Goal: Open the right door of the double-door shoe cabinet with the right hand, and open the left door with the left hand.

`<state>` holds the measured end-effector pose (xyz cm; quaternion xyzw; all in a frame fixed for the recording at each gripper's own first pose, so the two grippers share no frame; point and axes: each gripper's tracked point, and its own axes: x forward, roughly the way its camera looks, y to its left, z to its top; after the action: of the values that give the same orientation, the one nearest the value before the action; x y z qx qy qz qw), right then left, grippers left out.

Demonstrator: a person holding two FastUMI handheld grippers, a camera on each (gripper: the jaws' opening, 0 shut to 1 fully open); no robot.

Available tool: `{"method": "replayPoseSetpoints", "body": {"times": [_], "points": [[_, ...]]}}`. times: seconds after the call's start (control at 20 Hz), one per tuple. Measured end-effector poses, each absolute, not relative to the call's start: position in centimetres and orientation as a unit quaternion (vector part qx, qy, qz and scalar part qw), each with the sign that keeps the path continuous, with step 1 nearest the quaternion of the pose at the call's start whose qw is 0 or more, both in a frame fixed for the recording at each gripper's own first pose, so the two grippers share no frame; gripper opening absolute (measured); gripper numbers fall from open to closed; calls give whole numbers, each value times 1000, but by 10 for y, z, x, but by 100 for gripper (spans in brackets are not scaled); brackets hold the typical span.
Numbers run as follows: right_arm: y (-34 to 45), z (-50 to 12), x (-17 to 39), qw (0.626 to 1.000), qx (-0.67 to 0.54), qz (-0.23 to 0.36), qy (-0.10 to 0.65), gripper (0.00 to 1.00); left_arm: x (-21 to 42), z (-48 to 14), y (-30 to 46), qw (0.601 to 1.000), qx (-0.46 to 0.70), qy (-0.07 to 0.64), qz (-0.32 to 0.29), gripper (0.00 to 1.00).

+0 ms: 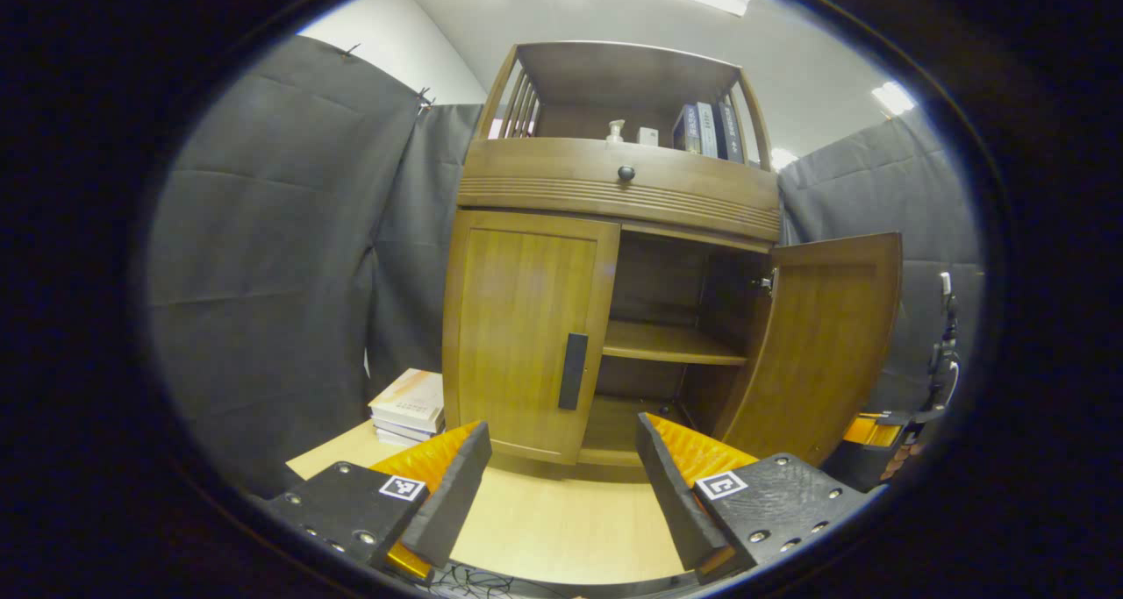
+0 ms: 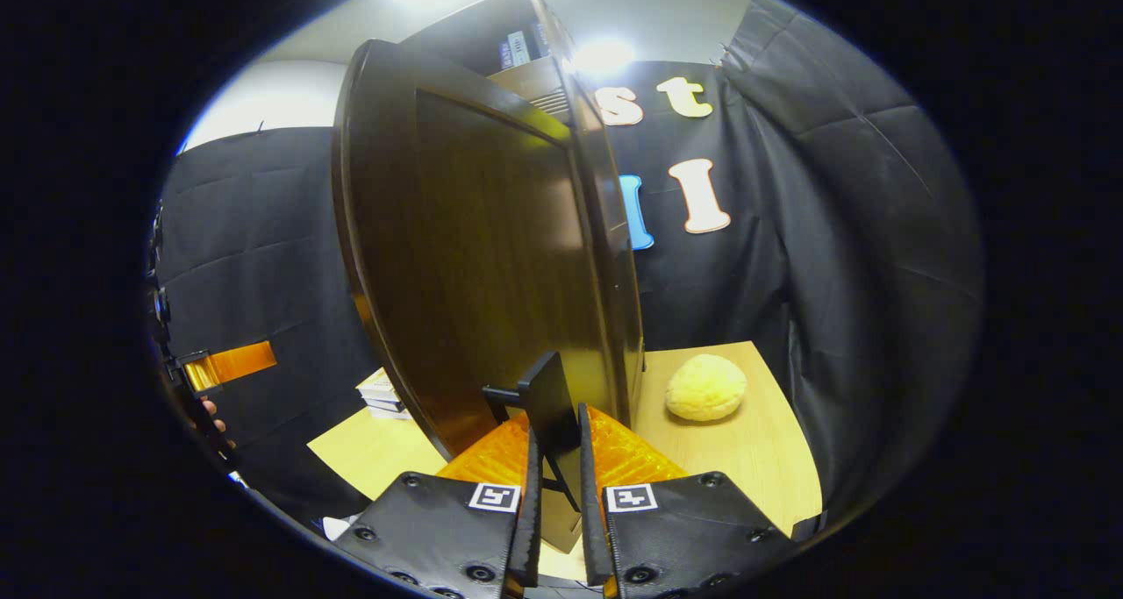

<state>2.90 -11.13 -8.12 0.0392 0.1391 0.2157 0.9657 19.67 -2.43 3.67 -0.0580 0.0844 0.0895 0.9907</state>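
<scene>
The wooden shoe cabinet [image 1: 614, 191] stands on a light table. Its left door [image 1: 522, 336] is closed, with a dark upright handle [image 1: 573, 371] near its inner edge. The right door [image 1: 825, 345] is swung wide, showing a shelf [image 1: 667, 345] inside. My left gripper [image 1: 561, 472] is open a short way in front of the left door's handle, touching nothing. In the right gripper view the right door [image 2: 474, 257] fills the middle, and my right gripper [image 2: 554, 459] is shut on that door's dark handle [image 2: 548, 402].
A stack of books [image 1: 408, 406] lies left of the cabinet. A drawer with a round knob [image 1: 625, 173] sits above the doors, books and a bottle on the top shelf. A pale round lump [image 2: 706, 388] rests on the table [image 2: 754, 450] beside the cabinet. Black cloth walls surround.
</scene>
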Motion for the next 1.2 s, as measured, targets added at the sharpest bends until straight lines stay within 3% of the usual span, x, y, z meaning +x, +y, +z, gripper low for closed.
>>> {"method": "replayPoseSetpoints", "body": {"times": [0.65,1.15,1.2], "points": [[-134,-81,22,975,46,165,143,15,223,32,-27,994,-29,86,63,95],[-169,-68,-33,989,27,15,143,15,321,1,27,994,-36,101,21,96],[-174,-64,-41,990,33,-3,140,23,335,-1,30,994,-35,100,19,95]]}}
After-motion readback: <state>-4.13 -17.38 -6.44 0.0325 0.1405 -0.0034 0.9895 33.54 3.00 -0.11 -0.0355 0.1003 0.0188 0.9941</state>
